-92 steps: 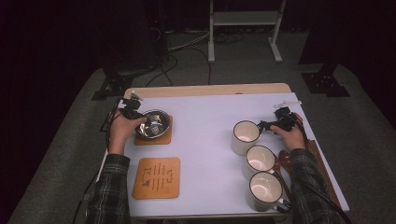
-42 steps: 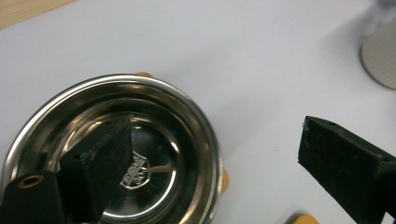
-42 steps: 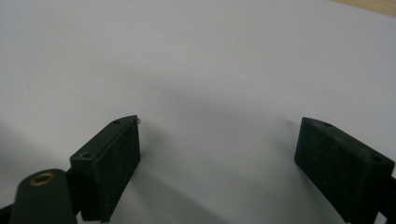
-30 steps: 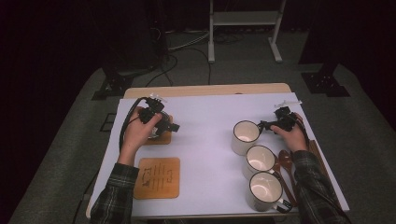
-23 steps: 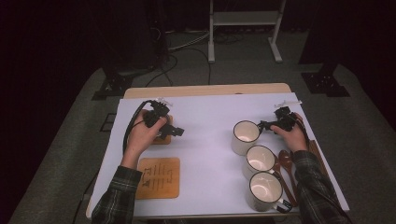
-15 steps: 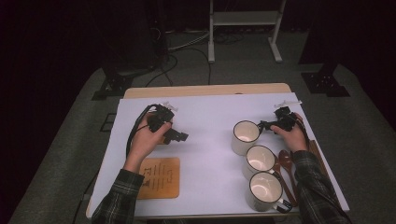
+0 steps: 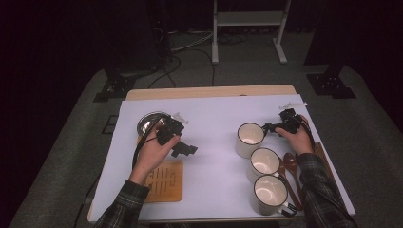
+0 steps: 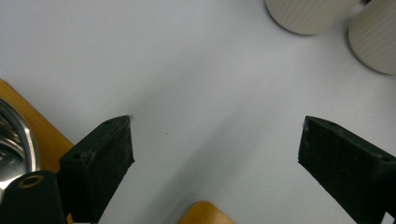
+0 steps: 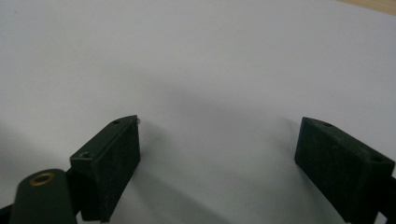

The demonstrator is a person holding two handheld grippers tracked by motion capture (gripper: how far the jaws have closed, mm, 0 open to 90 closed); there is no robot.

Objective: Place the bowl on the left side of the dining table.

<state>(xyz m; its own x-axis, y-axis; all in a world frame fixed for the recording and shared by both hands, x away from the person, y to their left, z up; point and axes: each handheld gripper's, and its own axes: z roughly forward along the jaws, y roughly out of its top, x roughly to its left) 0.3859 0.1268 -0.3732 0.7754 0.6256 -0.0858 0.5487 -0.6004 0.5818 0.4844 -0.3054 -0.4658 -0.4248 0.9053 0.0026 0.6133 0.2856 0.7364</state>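
The left hand-held gripper [image 7: 183, 148] is wide open and holds nothing. It hangs over the white surface [image 7: 214, 118], just past the metal bowl [image 7: 149, 122] and pointing toward the cups. The bowl sits on a wooden mat [image 8: 35, 133] at the far left of the surface. The right hand-held gripper [image 7: 272, 127] is wide open too and holds nothing. It sits right next to the far cup [image 7: 249, 138], on the side away from the bowl. Two more cups [image 7: 264, 163] stand in a row nearer the person. I think the next job is to take a cup. To do it well, line the jaws up with the cup's wall or handle, come in slowly, then squeeze gently so it does not tip.
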